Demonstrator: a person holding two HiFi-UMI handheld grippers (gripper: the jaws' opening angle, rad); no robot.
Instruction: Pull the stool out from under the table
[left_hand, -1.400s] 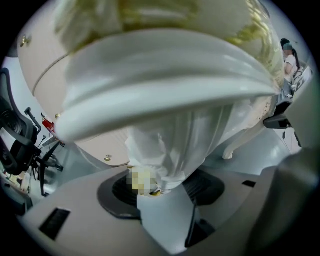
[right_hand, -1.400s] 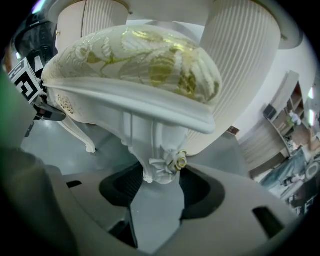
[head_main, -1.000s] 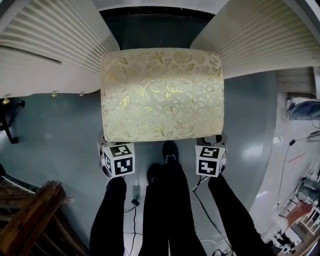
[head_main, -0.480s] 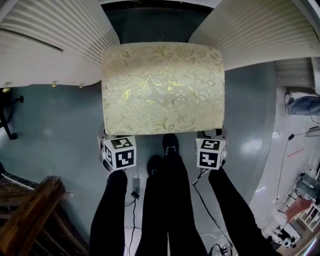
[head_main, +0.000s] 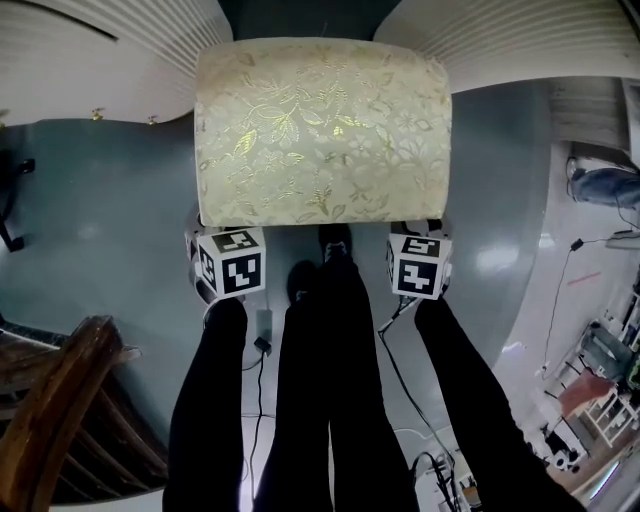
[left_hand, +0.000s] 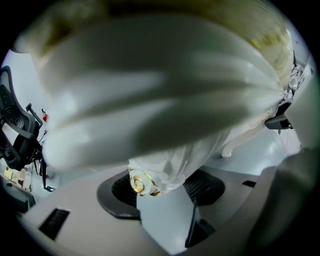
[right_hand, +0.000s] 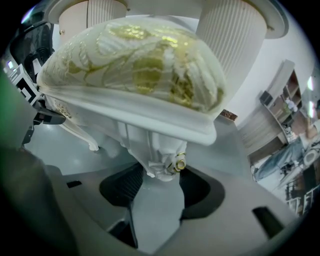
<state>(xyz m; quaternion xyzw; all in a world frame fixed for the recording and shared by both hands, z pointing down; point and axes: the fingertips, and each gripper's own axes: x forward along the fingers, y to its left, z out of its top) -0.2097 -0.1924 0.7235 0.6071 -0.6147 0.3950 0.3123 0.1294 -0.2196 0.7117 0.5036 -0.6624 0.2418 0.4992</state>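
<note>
The stool (head_main: 322, 130) has a cream cushion with a gold leaf pattern and white carved legs. It stands on the grey-blue floor between the white fluted table bases (head_main: 90, 50). My left gripper (head_main: 212, 240) is at its near left corner and my right gripper (head_main: 432, 234) at its near right corner. In the left gripper view the left gripper (left_hand: 160, 187) is shut on a front leg (left_hand: 165, 170) that has a gold ornament. In the right gripper view the right gripper (right_hand: 160, 180) is shut on the other front leg (right_hand: 160, 160), under the cushion (right_hand: 145, 65).
The person's dark-clad legs (head_main: 330, 380) stand just behind the stool. A brown wooden chair (head_main: 60, 410) is at the lower left. Cables (head_main: 262, 345) trail on the floor between the feet. Shelving and clutter (head_main: 600, 390) line the right side.
The head view has shifted, so the stool and both grippers sit higher in the picture. Both grippers keep the same hold on the stool's front legs.
</note>
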